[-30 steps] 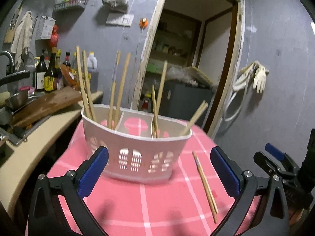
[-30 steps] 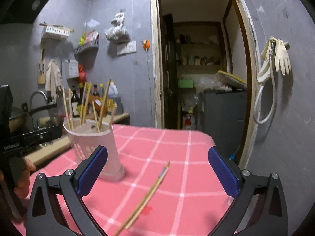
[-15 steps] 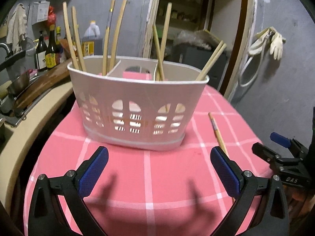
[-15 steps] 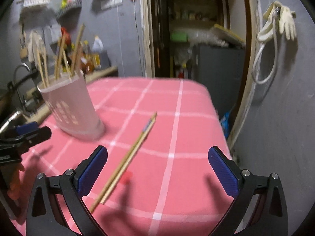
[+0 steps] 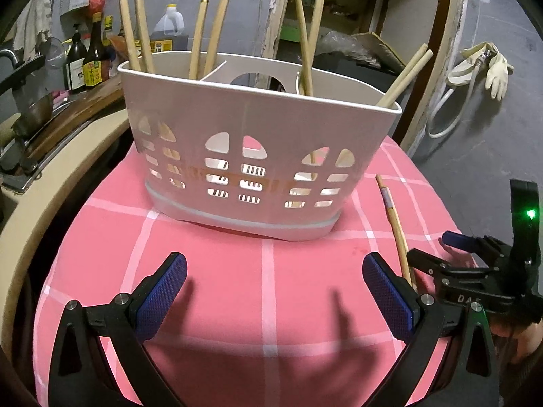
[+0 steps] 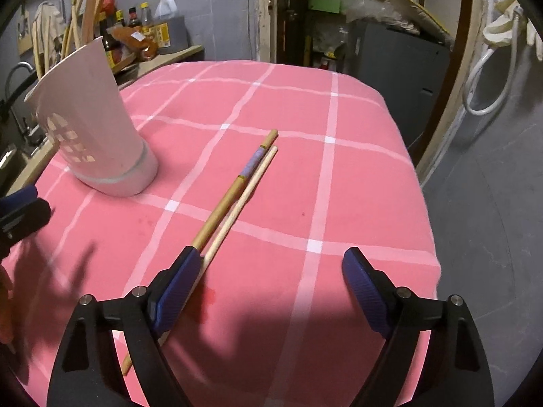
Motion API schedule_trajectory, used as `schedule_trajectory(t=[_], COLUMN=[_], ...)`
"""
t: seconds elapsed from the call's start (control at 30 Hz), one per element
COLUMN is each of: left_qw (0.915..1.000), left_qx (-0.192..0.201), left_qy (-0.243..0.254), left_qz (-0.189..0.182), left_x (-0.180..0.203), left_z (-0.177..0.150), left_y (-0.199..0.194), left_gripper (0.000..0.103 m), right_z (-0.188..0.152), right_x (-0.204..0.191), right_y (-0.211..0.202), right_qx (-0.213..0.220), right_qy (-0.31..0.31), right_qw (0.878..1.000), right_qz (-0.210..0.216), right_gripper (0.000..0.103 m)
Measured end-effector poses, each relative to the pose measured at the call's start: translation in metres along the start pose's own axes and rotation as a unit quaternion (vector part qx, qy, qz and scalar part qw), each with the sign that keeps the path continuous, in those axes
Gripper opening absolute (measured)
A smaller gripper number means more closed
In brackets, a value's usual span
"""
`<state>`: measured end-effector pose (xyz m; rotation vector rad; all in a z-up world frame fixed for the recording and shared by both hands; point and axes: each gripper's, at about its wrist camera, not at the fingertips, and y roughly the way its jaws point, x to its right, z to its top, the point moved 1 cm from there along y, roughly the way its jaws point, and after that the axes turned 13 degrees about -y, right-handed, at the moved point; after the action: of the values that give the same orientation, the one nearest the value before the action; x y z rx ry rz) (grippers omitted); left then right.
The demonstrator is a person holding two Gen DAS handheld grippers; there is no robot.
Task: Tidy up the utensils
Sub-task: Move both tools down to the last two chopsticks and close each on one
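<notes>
A white slotted utensil basket [image 5: 258, 156] stands on the pink checked tablecloth [image 5: 237, 305] and holds several wooden chopsticks upright. It shows at the left of the right wrist view [image 6: 91, 135]. Two loose chopsticks [image 6: 237, 190] lie side by side on the cloth; one has a purple band. They show right of the basket in the left wrist view [image 5: 395, 224]. My left gripper [image 5: 275, 291] is open and empty, close in front of the basket. My right gripper [image 6: 268, 291] is open, low over the cloth, its left finger [image 6: 176, 288] over the near ends of the chopsticks.
A counter with a sink, pan and sauce bottles [image 5: 85, 64] runs along the left of the table. A doorway with a dark cabinet [image 6: 390, 61] lies behind. Rubber gloves and a hose [image 5: 482, 71] hang on the right wall. The table edge drops off at the right [image 6: 427, 203].
Both grippers have tilted down and moved forward. The left one came closer to the basket. The right one came down over the near ends of the loose chopsticks.
</notes>
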<state>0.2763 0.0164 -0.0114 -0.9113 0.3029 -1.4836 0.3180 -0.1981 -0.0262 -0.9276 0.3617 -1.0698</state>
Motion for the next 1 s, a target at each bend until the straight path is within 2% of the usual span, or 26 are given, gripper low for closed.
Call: schedule_trajectory(t=[0.17,0.2,0.27,0.37,0.47,0.63,0.73,0.8,0.87,1.0], left_qw=[0.9999,0.9999,0.9997,0.999,0.998,0.9951,0.992,0.99,0.9877,0.9855], left_qx=[-0.01,-0.013,-0.017,-0.028,-0.035,-0.047,-0.059,-0.069,-0.082,-0.099], left_qy=[0.002,0.005,0.01,0.025,0.04,0.068,0.085,0.094,0.101,0.106], left_qz=[-0.007,-0.009,-0.013,-0.025,-0.036,-0.055,-0.072,-0.08,-0.087,-0.089], left_x=[0.001,0.003,0.008,0.014,0.022,0.043,0.058,0.071,0.082,0.096], left_z=[0.001,-0.001,-0.002,-0.005,-0.007,-0.014,-0.016,-0.016,-0.015,-0.01], left_y=[0.002,0.002,0.002,0.002,0.002,0.002,0.005,0.01,0.018,0.034], left_gripper=[0.101,0.101,0.101,0.101,0.101,0.097,0.084,0.07,0.06,0.046], right_z=[0.004,0.005,0.007,0.008,0.005,-0.008,-0.017,-0.02,-0.022,-0.018], right_x=[0.002,0.002,0.004,0.009,0.012,0.022,0.031,0.036,0.041,0.048], right_y=[0.008,0.008,0.007,0.005,0.0,-0.006,-0.012,-0.015,-0.016,-0.015], right_qx=[-0.016,-0.016,-0.017,-0.022,-0.026,-0.039,-0.042,-0.045,-0.046,-0.051], right_qy=[-0.004,-0.006,-0.008,-0.014,-0.021,-0.025,-0.02,-0.017,-0.012,-0.007], right_qw=[1.0,1.0,1.0,1.0,0.999,0.999,0.998,0.998,0.998,0.997], right_qz=[0.002,0.001,0.007,0.013,0.015,0.022,0.03,0.034,0.041,0.052], right_gripper=[0.08,0.074,0.056,0.04,0.026,0.012,0.01,0.01,0.01,0.01])
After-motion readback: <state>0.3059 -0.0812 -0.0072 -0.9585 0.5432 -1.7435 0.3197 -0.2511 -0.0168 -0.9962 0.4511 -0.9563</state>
